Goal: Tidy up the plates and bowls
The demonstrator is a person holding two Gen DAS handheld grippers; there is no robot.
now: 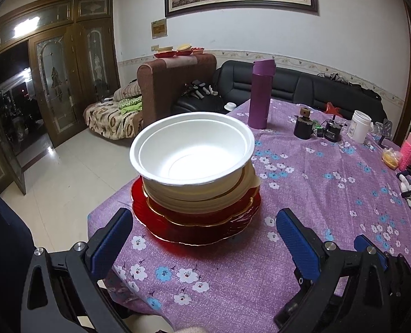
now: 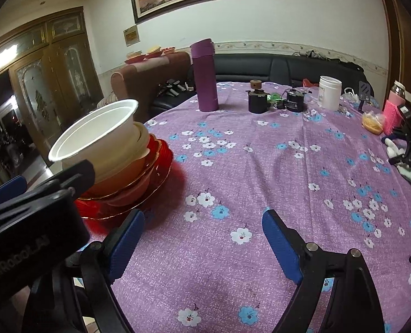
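Our left claw (image 1: 202, 238) hangs released, its blue pads spread wide and gripping nothing, just near of the stack (image 1: 194, 194) it faces. Our right claw (image 2: 202, 242) is likewise spread and empty, over bare cloth to the right of the stack.

The stack sits at the table's left near corner: a white bowl (image 1: 191, 152) on top, cream bowls under it, red plates (image 1: 197, 224) at the bottom. We judge the main risk to be the top bowl. It looks light and sits tilted and off-centre on the cream ones, so a nudge from a pad on the way in could slide it off. The red plates come close to the table edge (image 1: 108, 202) on the left, with tiled floor below; a push toward the left could carry the whole pile over.

There is little spare room on that left side. To the right the table (image 2: 261, 172) lies open across a broad stretch of flowered cloth, so we would work from there. Farther off stand a purple flask (image 2: 204, 75), a dark jar (image 2: 258, 100) and a white tub (image 2: 329, 93), well apart from the stack and unlikely to interfere.
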